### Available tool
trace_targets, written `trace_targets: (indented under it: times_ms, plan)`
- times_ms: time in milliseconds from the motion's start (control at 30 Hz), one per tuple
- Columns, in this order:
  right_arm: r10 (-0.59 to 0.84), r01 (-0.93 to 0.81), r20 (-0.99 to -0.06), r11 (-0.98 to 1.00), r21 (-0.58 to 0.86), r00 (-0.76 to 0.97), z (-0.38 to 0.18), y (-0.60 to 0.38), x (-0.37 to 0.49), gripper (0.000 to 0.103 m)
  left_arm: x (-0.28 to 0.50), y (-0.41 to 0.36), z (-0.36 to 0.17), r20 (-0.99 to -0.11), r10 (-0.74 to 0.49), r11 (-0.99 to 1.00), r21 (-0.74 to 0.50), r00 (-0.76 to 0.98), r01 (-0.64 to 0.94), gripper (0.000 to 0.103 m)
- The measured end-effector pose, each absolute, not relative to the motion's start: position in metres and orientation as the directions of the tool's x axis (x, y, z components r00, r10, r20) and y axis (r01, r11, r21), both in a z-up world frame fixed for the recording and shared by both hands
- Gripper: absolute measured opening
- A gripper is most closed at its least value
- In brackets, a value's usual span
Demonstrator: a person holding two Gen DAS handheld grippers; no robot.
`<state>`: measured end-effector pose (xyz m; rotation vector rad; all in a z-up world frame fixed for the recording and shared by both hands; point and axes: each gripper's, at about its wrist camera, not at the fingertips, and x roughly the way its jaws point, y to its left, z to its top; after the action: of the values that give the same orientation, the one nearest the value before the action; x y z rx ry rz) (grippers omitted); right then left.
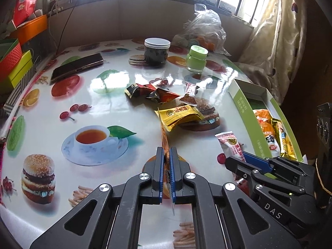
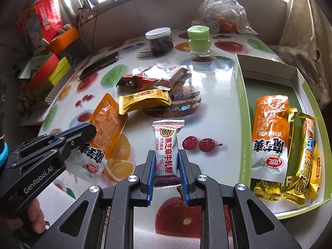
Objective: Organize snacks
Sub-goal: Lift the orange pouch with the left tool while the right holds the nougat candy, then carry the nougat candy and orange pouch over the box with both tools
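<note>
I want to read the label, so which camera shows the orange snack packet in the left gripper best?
The right wrist view: the orange snack packet faces it flat-on, pinched by the left gripper. The left wrist view shows it only edge-on between that gripper's fingers.

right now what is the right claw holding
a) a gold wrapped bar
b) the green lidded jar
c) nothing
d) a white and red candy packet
d: the right claw is shut on the white and red candy packet, whose lower half sits between its blue pads, while the gold wrapped bar and the green lidded jar lie further back on the table.
</note>
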<state>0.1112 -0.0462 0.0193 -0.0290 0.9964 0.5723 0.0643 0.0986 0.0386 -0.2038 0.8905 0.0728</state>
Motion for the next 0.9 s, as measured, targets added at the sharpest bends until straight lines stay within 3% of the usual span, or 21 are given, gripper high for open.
trace_targets:
  times_ms: [900]
  plan:
    - [0.448, -0.446, -0.760, 0.864, 0.233, 0.471, 0.044, -0.070, 0.093, 0.021, 0.048, 0.074, 0.077, -0.717, -0.072, 0.983, -0.167, 0.694, -0.071, 0.005]
